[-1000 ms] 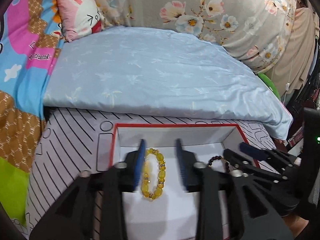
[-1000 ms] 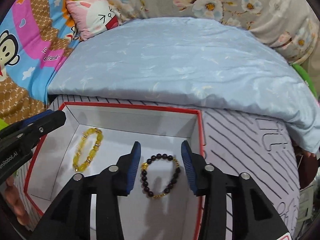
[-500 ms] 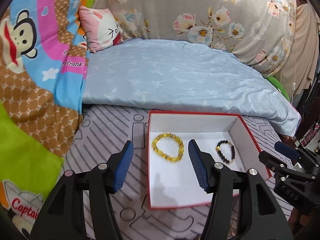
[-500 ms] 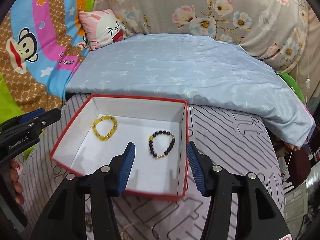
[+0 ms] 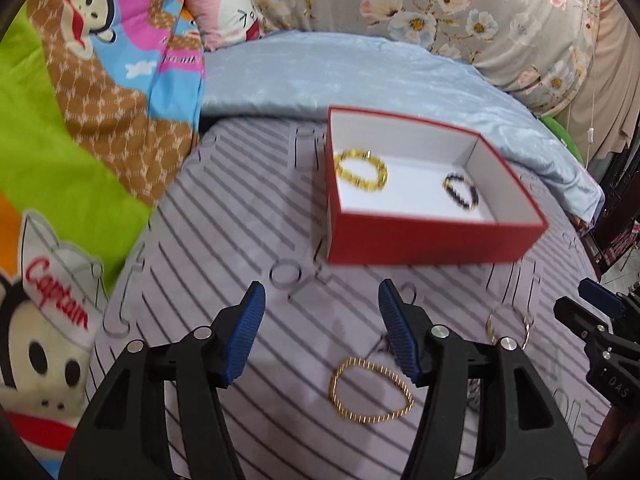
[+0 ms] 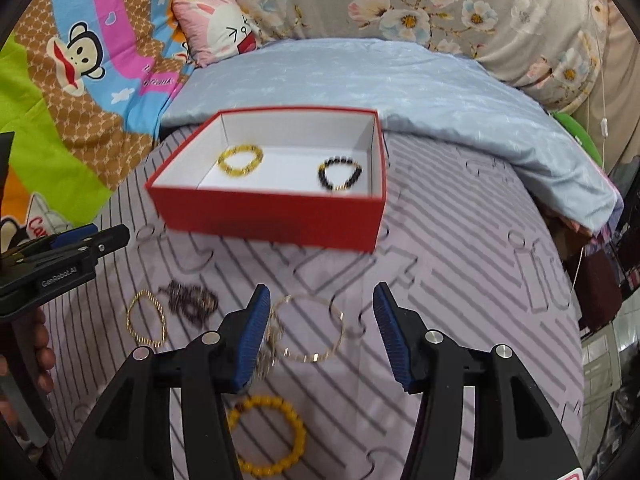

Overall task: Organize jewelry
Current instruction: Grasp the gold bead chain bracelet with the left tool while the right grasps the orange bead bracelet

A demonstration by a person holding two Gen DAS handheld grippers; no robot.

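Observation:
A red box (image 5: 424, 236) (image 6: 264, 216) with a white inside sits on the striped bedspread. It holds a yellow bead bracelet (image 5: 361, 170) (image 6: 240, 159) and a dark bead bracelet (image 5: 461, 191) (image 6: 339, 173). My left gripper (image 5: 322, 336) is open and empty, just behind a twisted gold bangle (image 5: 370, 390) (image 6: 146, 322). My right gripper (image 6: 320, 334) is open and empty over a thin gold bangle (image 6: 308, 328) (image 5: 507, 326). A dark bead string (image 6: 190, 300) and an orange bead bracelet (image 6: 272, 436) lie loose on the spread.
A light blue quilt (image 6: 380, 80) lies behind the box. A cartoon monkey blanket (image 5: 80, 120) covers the left side. The bed edge drops off at the right (image 6: 580, 300). A small silver chain (image 6: 266, 354) lies by the right gripper's left finger.
Both grippers have pulled back out of the box and away from it, leaving the two bracelets inside. Loose jewelry on the spread has come into view under them.

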